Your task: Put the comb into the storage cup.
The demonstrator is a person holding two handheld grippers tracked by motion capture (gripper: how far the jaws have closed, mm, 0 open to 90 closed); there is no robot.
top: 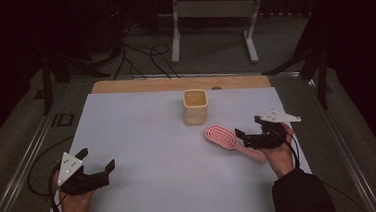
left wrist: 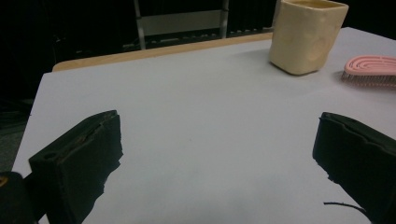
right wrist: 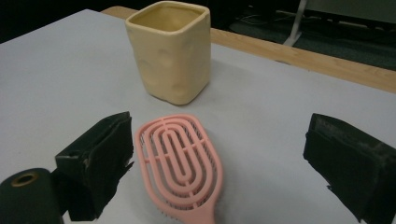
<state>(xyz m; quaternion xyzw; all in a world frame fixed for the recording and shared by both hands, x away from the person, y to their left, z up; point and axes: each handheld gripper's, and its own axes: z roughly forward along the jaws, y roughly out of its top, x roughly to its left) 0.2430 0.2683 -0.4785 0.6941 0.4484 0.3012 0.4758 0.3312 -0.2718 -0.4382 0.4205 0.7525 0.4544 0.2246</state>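
Dim room, white table [top: 143,139] | right gripper [top: 246,138] jaws spread over pink brush [top: 221,136], handle hidden | left gripper [top: 98,165] spread, empty

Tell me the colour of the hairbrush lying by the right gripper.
Pink: the hairbrush has a pink looped, vented back. It shows best in the right gripper view.

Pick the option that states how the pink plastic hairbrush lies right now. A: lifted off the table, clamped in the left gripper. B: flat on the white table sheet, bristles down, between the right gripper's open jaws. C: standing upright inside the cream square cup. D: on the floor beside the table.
B: the pink plastic hairbrush lies bristles down on the white table sheet, with the right gripper open, one jaw on either side, and the cream square cup standing apart behind it.
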